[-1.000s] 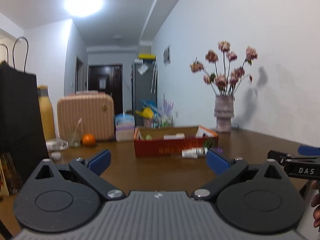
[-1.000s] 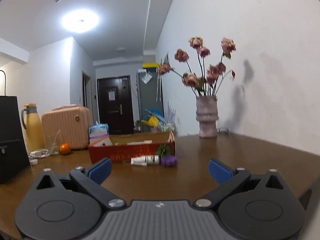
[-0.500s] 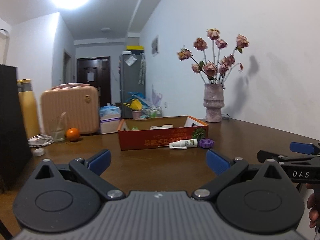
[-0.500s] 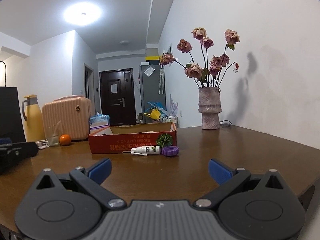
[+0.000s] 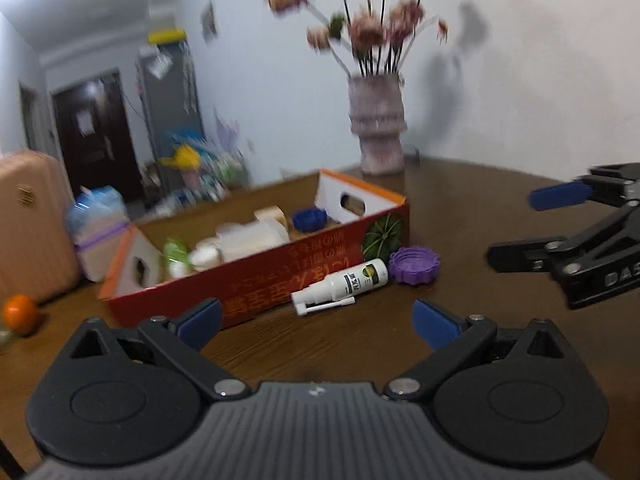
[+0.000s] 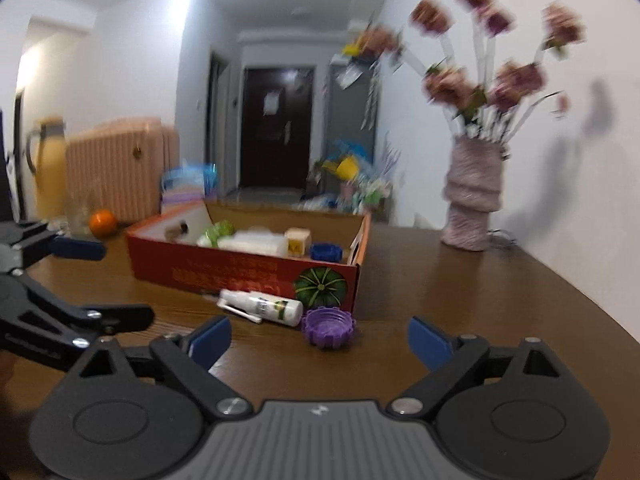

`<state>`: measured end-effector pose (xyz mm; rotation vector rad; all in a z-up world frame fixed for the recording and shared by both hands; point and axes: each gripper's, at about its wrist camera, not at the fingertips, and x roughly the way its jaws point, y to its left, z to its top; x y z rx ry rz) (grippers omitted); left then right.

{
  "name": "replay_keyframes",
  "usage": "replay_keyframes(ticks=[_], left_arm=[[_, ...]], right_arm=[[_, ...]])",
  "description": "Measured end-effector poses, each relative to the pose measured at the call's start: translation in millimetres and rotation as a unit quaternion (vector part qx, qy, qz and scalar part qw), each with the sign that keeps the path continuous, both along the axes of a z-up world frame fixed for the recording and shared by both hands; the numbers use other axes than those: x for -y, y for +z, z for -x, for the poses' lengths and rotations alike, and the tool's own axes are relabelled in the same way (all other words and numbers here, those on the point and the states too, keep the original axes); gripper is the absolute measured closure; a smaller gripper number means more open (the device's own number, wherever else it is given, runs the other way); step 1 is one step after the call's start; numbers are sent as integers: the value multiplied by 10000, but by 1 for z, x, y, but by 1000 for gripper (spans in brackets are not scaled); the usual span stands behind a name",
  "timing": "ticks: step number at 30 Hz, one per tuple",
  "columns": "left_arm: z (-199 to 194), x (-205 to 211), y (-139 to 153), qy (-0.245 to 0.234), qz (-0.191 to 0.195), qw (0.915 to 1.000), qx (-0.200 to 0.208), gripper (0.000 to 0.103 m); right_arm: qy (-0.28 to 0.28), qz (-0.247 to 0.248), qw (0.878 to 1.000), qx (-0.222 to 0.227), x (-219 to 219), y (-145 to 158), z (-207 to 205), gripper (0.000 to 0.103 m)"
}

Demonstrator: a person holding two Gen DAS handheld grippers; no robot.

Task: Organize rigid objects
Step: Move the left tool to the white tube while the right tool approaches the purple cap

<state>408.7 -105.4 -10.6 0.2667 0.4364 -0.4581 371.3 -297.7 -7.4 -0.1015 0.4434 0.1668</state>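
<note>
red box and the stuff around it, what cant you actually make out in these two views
- Box contents: both views blurred; white items, a green one and a blue cap show, but no labels.
- Box floor near its front wall: hidden by that wall in both views.
- Spray bottle label: too small to read.
- Purple cap: whether it touches the box is unclear.
- Flowers: motion-blurred.

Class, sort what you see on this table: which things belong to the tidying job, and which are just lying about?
Job: spray bottle, purple cap, red box, left gripper, right gripper.

Lying about: vase, orange, suitcase, yellow flask.
</note>
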Motion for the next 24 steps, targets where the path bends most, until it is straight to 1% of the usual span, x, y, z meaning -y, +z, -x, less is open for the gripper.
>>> replay_keyframes(ticks=[3,4,5,6,7,8,10,11,12,13,15,17,18,19,20,21,22,23,24], left_arm=[[-37,12,-12,-464,-106,9986,-251,3],[-49,18,-18,-630,-233,9972,-317,6],[-58,23,-23,-684,-341,9965,-348,9],[-67,26,-27,-662,-410,9963,-374,15],[-75,26,-31,-660,-423,9960,-430,21],[-82,25,-33,-675,-358,9958,-511,23],[-90,24,-35,-792,-249,9948,-587,24],[-91,24,-35,-914,-218,9939,-569,24],[-91,26,-35,-1044,-209,9928,-552,24],[-90,29,-36,-1155,-224,9916,-535,24],[-87,36,-39,-1306,-341,9893,-561,24],[-84,43,-45,-1317,-500,9885,-547,25],[-80,46,-47,-1358,-552,9878,-518,26],[-76,47,-48,-1403,-564,9872,-501,30],[-73,49,-49,-1453,-566,9862,-561,33],[-72,51,-50,-1483,-597,9846,-703,44],[-71,53,-51,-1470,-587,9843,-785,49],[-70,54,-50,-1413,-563,9847,-853,51],[-70,56,-48,-1368,-577,9846,-924,54]], right_arm=[[85,187,9988,-434,0,-14,-53,19],[106,226,9982,-551,0,-19,-64,25],[155,235,9975,-650,1,-24,-78,27],[193,205,9973,-682,4,-29,-85,27],[209,146,9972,-705,7,-32,-92,27],[246,50,9968,-764,11,-34,-97,27],[333,-118,9958,-847,17,-38,-107,27],[389,-199,9951,-887,19,-40,-110,29],[416,-251,9947,-909,20,-43,-112,35],[429,-301,9943,-931,22,-44,-112,53],[432,-450,9935,-948,27,-47,-113,54],[365,-490,9939,-917,33,-48,-110,54],[317,-456,9944,-905,37,-47,-109,54],[286,-429,9949,-871,40,-47,-107,58],[267,-435,9951,-842,43,-46,-105,84],[229,-506,9947,-871,48,-46,-105,93],[222,-609,9941,-875,53,-46,-105,91],[213,-668,9938,-866,56,-47,-104,91],[211,-665,9937,-880,58,-48,-103,91]])
